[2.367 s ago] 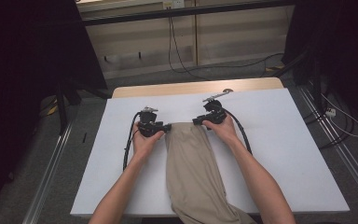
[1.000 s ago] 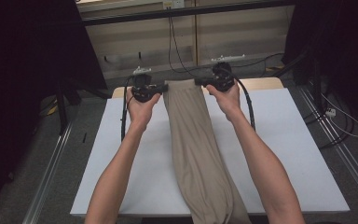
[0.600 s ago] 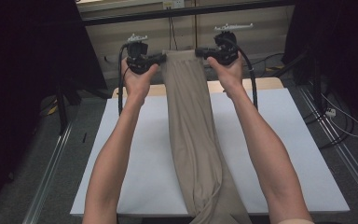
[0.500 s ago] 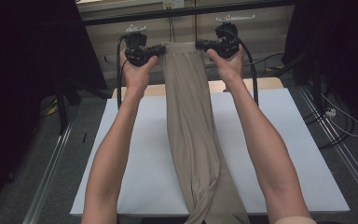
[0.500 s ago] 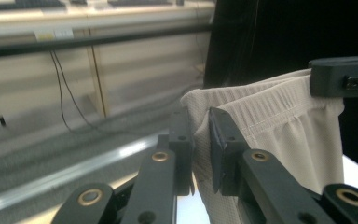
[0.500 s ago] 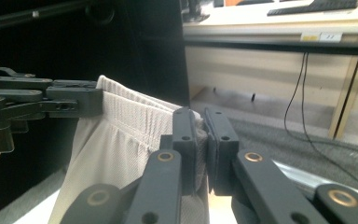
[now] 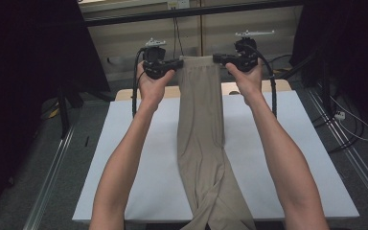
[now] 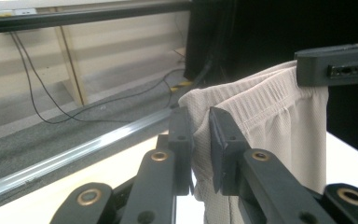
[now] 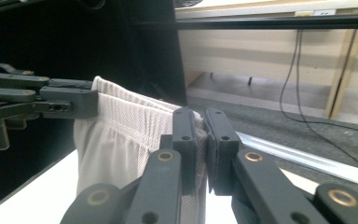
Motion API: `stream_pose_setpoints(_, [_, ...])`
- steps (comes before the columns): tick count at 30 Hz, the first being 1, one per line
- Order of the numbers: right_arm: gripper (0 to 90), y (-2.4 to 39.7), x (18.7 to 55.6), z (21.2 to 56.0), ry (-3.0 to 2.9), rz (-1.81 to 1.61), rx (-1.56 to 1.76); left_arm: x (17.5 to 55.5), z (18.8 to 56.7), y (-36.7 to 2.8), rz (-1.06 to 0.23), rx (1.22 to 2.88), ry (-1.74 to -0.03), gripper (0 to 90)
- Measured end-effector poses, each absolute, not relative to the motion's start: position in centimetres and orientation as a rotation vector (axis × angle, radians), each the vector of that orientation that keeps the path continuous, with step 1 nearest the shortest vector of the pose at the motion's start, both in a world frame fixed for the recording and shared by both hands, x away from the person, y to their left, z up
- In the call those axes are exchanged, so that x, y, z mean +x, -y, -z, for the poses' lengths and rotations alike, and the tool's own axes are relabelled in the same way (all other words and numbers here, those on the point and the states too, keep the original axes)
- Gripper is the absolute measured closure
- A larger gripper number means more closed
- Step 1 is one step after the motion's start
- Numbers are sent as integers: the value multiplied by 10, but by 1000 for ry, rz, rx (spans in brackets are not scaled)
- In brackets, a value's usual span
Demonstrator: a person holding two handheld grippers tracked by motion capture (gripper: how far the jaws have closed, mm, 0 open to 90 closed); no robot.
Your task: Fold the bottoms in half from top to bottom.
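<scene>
This looks like a lab or test bay set up for recording, not a home. A plain white surface point(image 7: 287, 158) stands alone on a grey carpeted floor point(image 7: 24, 158), with metal rails point(image 7: 52, 177) running along both sides. Black curtains point(image 7: 24, 52) close off the left and right. At the far side, bare beige wall panels point(image 7: 249, 31) sit behind a dark crossbar point(image 7: 196, 10), and loose cables point(image 7: 350, 129) trail across the floor.

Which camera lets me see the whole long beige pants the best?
The high view: the long beige fabric pants hang from both grippers and trail down across the white table to its near edge. The left gripper view and right gripper view show just the gathered waistband pinched in black jaws.
</scene>
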State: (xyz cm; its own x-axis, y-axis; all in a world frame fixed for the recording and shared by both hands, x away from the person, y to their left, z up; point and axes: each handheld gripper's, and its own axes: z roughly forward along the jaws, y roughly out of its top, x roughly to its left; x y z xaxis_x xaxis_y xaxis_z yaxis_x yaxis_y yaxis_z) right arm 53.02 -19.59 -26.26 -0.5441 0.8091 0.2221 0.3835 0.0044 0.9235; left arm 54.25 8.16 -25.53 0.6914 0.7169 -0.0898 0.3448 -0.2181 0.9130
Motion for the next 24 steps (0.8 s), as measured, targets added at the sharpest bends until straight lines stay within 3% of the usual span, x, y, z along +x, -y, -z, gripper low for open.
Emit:
stream_pose_setpoints(13, [841,197,432,289,-2082,-1617,1064,431,283,-113,-337,1890,-626,801])
stream_pose_setpoints(24, [839,200,355,340,-2263,-1565,997,356,343,-114,-231,2028,-546,796])
